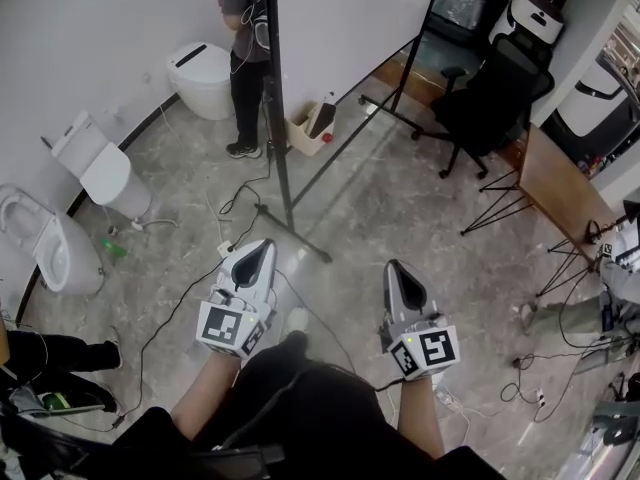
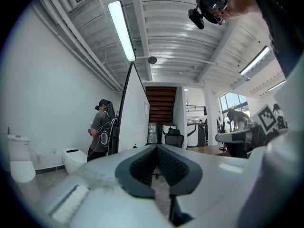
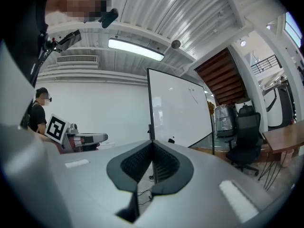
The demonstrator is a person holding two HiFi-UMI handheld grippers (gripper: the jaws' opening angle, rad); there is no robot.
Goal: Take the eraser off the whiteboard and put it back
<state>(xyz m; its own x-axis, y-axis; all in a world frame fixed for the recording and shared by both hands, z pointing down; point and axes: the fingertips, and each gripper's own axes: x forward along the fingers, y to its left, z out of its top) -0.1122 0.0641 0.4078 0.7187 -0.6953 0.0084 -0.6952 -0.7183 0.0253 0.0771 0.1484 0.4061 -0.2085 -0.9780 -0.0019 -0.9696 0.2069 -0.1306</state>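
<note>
Marble-floored room, whiteboard (image 1: 350, 18) ahead on its stand.
Left gripper (image 1: 262, 248) and right gripper (image 1: 396, 271) level, jaws pressed together on nothing; small dark eraser (image 3: 171, 139) stuck low on whiteboard, well apart from both.

No legible text, brand name or number appears in any view. The only signs are black-and-white square coded markers: 1 left marker (image 1: 225, 326) on the cube of the left gripper (image 1: 260, 251), and 1 right marker (image 1: 436, 346) on the cube of the right gripper (image 1: 392, 268). The whiteboard (image 3: 178, 108) carries a few faint pen strokes near its top. These strokes cannot be read as characters.
</note>
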